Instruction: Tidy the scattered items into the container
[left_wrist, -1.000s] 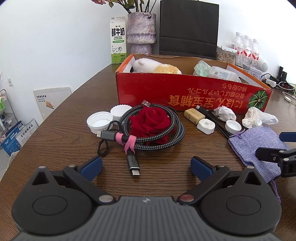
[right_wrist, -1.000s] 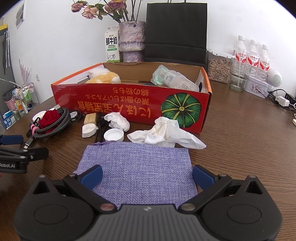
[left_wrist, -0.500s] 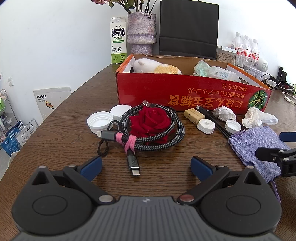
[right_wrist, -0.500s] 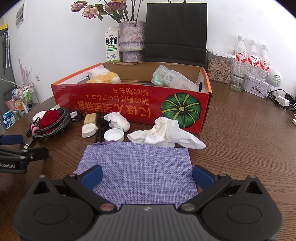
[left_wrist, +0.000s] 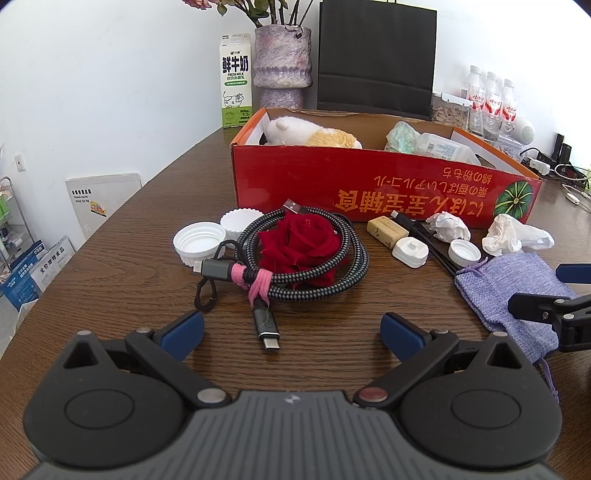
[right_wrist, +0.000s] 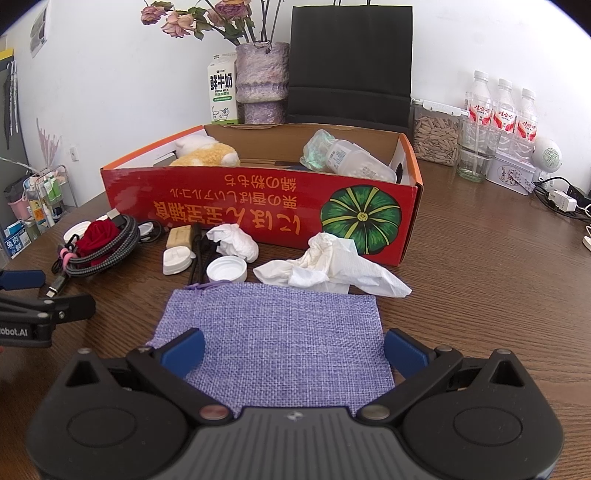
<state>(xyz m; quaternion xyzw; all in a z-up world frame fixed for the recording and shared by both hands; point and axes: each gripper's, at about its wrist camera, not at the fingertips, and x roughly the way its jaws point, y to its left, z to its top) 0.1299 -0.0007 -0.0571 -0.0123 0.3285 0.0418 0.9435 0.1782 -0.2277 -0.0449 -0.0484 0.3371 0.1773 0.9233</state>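
The red cardboard box (left_wrist: 369, 192) (right_wrist: 258, 206) stands mid-table holding a plush toy (left_wrist: 310, 133), a bottle and a green wad. In front of it lie a braided cable coil (left_wrist: 306, 277) around a red rose (left_wrist: 299, 240), white caps (left_wrist: 199, 242), a tan block (left_wrist: 386, 230), crumpled tissues (right_wrist: 332, 266) and a purple cloth pouch (right_wrist: 273, 332) (left_wrist: 513, 291). My left gripper (left_wrist: 291, 328) is open just short of the cable's plug. My right gripper (right_wrist: 291, 350) is open with the pouch's near edge lying between its fingers.
Behind the box stand a milk carton (left_wrist: 236, 81), a purple vase (left_wrist: 282, 62) and a black paper bag (left_wrist: 375, 55). Water bottles (right_wrist: 502, 107), a seed jar (right_wrist: 434, 133), a tin and power cables sit at the back right. The table's left edge drops off to floor clutter.
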